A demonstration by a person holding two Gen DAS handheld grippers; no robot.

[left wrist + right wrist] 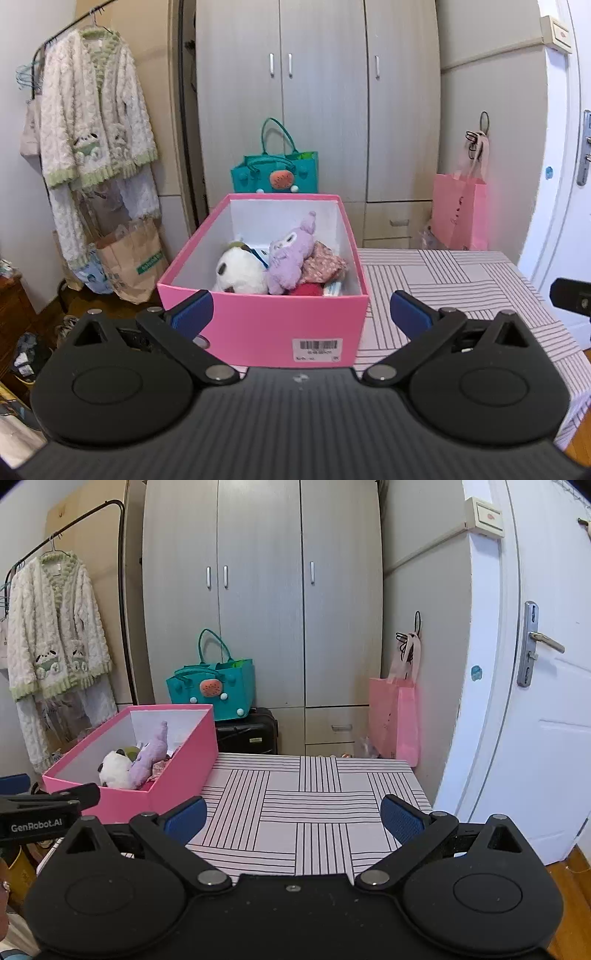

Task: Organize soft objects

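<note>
A striped table [317, 805] stands before a wardrobe [258, 590]. The toys [280, 258] lie in the pink box [266, 325] on its left end. The left gripper [301, 314] and right gripper [293, 818] hover spread wide, empty.

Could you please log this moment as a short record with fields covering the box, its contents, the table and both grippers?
container: pink box, open, no lid in view, on the table's left part
contents: white plush, purple plush, floral fabric item, red item
table: striped tablecloth, no loose soft objects visible on it
left gripper: open, empty, facing the box's near end
right gripper: open, empty, over the tablecloth
behind the table: teal bag, pink bag
</note>
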